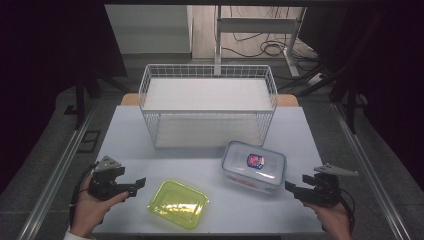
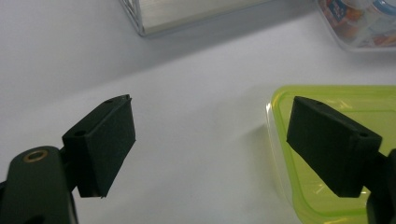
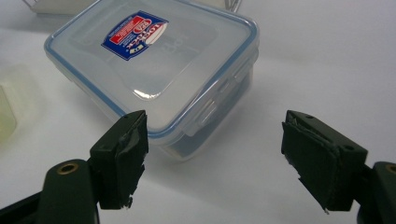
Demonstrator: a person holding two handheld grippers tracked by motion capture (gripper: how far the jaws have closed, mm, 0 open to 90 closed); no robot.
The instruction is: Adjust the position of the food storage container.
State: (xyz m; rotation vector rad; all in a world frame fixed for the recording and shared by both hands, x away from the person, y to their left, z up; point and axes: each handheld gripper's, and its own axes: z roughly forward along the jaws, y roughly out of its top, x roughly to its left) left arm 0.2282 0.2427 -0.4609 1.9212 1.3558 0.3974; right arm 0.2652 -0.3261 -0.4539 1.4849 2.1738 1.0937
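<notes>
**Yellow-green tray, clear lidded box, wire basket: table stock with two hand-held tools**

Black left tool (image 1: 140,183): held in the person's left hand (image 1: 92,205) at the near left of the white table (image 1: 125,135). Jaws released and wide apart, nothing between them. Tips point toward the tray, close to its left edge without touching; in the left gripper view one jaw stands in front of the tray's near rim.

Yellow-green translucent plastic tray (image 1: 178,204): shallow, rectangular, lying flat and slightly askew near the table's front edge, between the two tools. Interior appears empty.

White wire basket (image 1: 207,75): large, rectangular, with a white floor; stands at the back centre of the table, well apart from both tools.

Clear plastic food box (image 1: 254,166): blue-sealed lid clipped on, red-and-blue label (image 3: 134,32) on top. Sits upright just in front of the basket's right corner, to the right of the tray and apart from it.

Black right tool (image 1: 289,186): held in the right hand (image 1: 334,220) at the near right. Jaws released, fully spread, empty. Tips aim at the box's near corner, just short of it.
</notes>
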